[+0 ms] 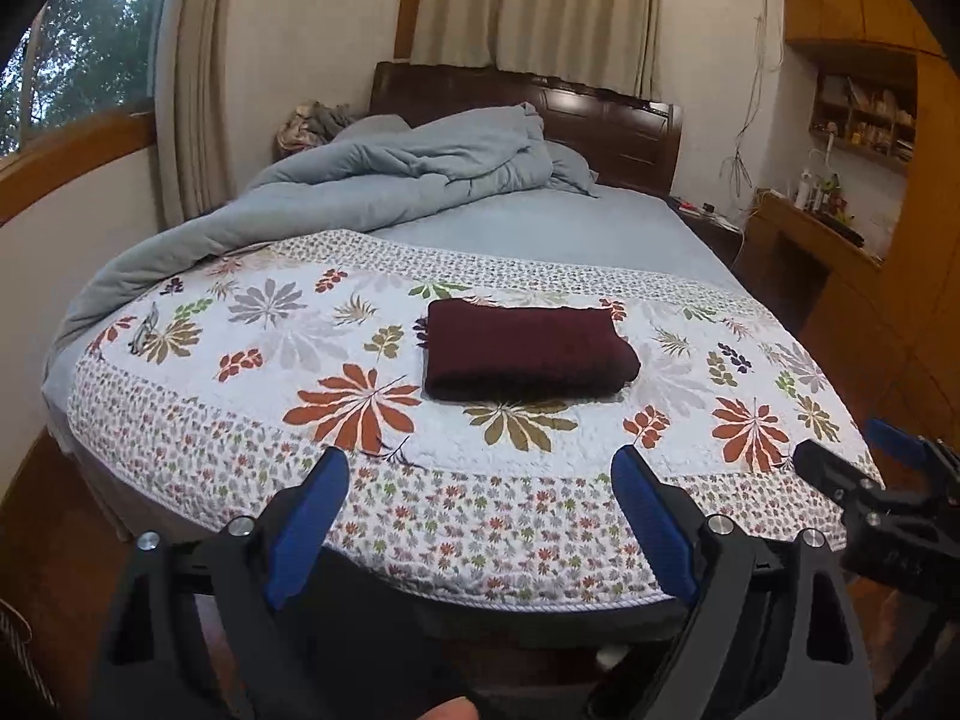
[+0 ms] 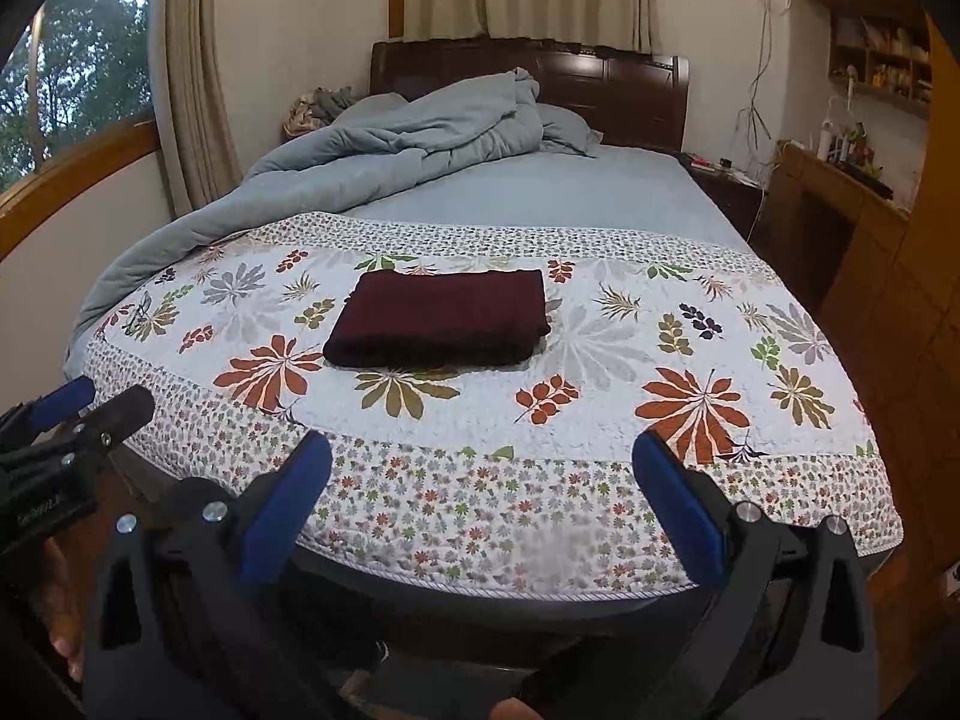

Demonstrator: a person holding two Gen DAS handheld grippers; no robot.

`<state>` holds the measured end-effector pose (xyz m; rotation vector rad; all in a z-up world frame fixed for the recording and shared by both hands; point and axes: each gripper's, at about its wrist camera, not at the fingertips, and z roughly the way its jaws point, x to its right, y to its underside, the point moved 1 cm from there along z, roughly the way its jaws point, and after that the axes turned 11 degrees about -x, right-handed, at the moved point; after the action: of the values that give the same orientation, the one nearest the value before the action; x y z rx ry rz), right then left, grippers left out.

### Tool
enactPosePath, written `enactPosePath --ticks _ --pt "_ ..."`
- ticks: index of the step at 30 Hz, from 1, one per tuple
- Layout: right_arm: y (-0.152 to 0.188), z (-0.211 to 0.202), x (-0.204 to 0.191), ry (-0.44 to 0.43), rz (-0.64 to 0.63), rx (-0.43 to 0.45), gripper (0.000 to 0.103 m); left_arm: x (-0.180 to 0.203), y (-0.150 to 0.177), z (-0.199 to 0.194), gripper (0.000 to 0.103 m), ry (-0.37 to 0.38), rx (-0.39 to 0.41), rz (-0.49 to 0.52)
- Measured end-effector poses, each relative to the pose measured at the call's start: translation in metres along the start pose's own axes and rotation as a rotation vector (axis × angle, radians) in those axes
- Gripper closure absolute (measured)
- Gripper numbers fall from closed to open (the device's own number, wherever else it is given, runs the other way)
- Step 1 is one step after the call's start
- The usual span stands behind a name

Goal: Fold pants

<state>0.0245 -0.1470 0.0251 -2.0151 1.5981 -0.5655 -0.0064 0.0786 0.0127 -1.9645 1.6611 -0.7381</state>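
Dark maroon pants [image 1: 525, 351] lie folded into a neat rectangle on the floral quilt [image 1: 252, 420] at the foot of the bed; they also show in the right wrist view [image 2: 441, 318]. My left gripper [image 1: 480, 474] is open and empty, held back over the quilt's near edge, well short of the pants. My right gripper [image 2: 483, 465] is open and empty too, likewise short of the pants. The right gripper shows at the right edge of the left wrist view [image 1: 840, 450], and the left gripper at the left edge of the right wrist view [image 2: 102, 402].
A rumpled grey-blue duvet [image 1: 372, 180] is heaped at the head of the bed by the dark wooden headboard [image 1: 606, 120]. A wooden desk and shelves [image 1: 840, 228] stand to the right, a window [image 1: 72, 60] to the left. Wooden floor lies below the bed's edge.
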Motion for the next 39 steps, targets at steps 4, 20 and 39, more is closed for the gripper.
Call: enactPosePath --ticks 4,20,39 --pt "-0.001 0.006 -0.002 -0.001 -0.01 -0.009 0.003 -0.001 -0.003 0.002 0.013 0.024 -0.001 -0.013" --pt "0.001 0.008 -0.002 -0.03 -0.015 -0.011 0.003 -0.004 0.001 0.006 0.013 0.034 -0.042 -0.04" --pt "0.005 0.016 -0.005 -0.024 -0.012 -0.036 0.003 0.001 0.005 0.009 0.01 0.005 -0.041 -0.02"
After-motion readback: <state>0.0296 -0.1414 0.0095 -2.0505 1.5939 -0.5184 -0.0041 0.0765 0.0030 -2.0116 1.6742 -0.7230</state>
